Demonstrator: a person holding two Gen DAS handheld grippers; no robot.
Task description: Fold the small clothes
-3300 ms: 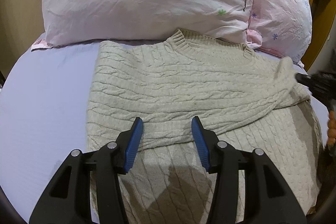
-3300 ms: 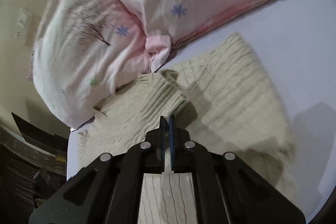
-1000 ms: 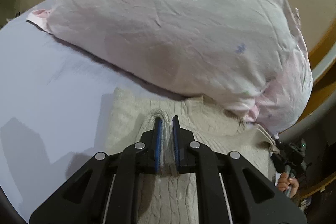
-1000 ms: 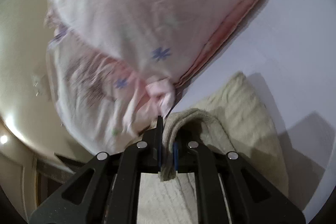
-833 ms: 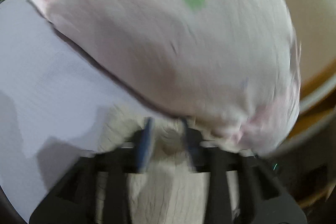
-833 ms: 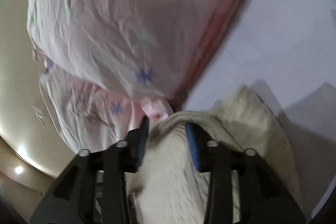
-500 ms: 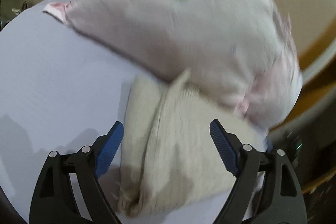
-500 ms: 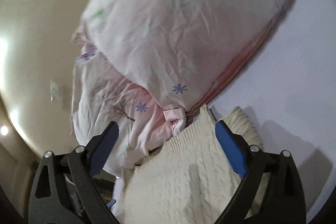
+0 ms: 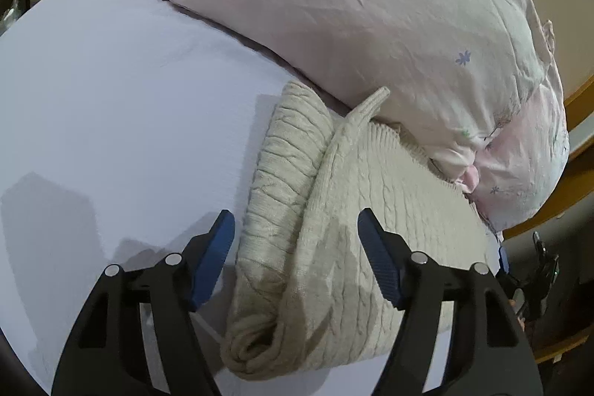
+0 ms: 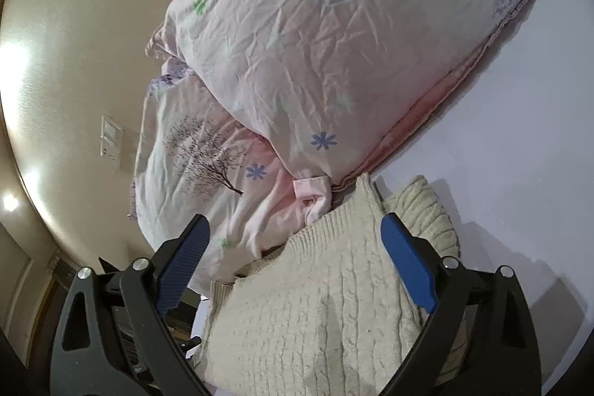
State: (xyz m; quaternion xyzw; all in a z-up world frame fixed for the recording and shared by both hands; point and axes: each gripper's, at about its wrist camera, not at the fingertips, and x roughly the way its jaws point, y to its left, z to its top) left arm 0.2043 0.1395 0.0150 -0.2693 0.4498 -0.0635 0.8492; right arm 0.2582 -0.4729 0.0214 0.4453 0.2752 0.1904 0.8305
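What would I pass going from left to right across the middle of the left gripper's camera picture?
Pale lavender bedsheet → folded cream cable-knit sweater → pink flowered pillow → wooden bed frame.

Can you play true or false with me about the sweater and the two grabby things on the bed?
1. The cream sweater is folded over on the bed sheet. True.
2. The left gripper is pinching the sweater. False: its jaws are wide open, and the sweater lies loose between them.
3. The right gripper is open too. True.
4. The sweater lies far from the pillows. False: its far edge lies right up against the pink pillow.
5. The pillow has little flowers printed on it. True.
6. The sweater is bright red. False: it is cream knit.
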